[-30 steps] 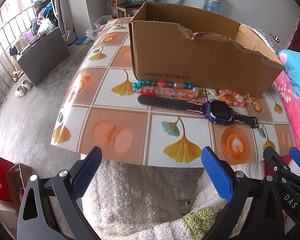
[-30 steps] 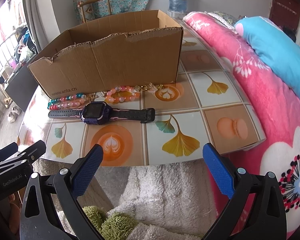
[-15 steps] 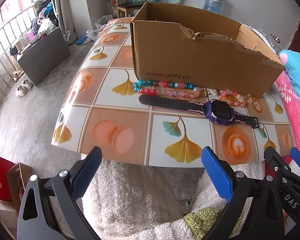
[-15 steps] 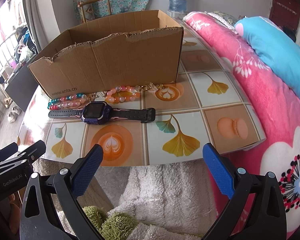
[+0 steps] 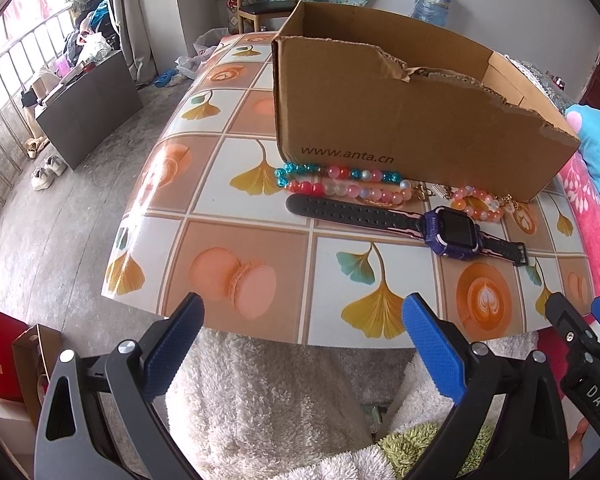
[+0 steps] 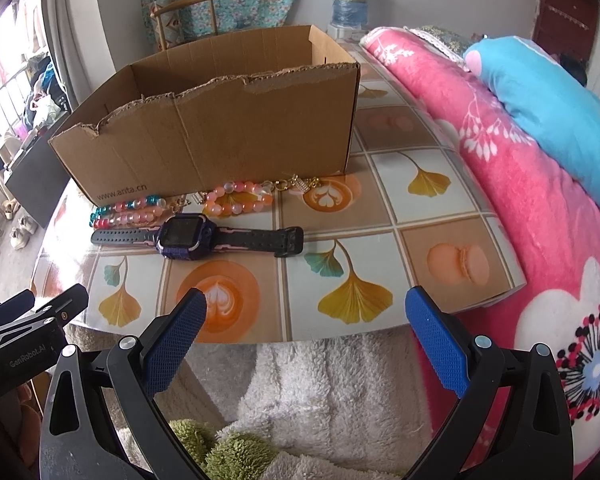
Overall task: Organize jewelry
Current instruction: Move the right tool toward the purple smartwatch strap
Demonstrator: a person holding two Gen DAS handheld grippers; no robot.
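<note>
A purple smartwatch [image 5: 452,233] [image 6: 186,236] with black straps lies flat on the patterned table [image 5: 236,184] [image 6: 420,216]. Behind it lie a blue-and-pink bead bracelet [image 5: 340,182] [image 6: 128,212] and a smaller pink bead bracelet [image 5: 478,202] [image 6: 238,200] with gold charms, both against an open cardboard box [image 5: 400,120] [image 6: 220,136]. My left gripper [image 5: 300,324] and right gripper [image 6: 306,316] hang open at the table's near edge, holding nothing. The left one is below the table's left half, the right one in front of the watch strap.
A pink floral blanket [image 6: 520,184] and a blue pillow [image 6: 548,96] lie along the table's right side. White fluffy fabric [image 5: 268,400] is under both grippers. A wooden chair [image 5: 266,4] stands beyond the box. A dark cabinet [image 5: 88,108] and shoes sit on the floor to the left.
Both grippers have crept slightly forward toward the table edge. The watch, bracelets and box have not moved.
</note>
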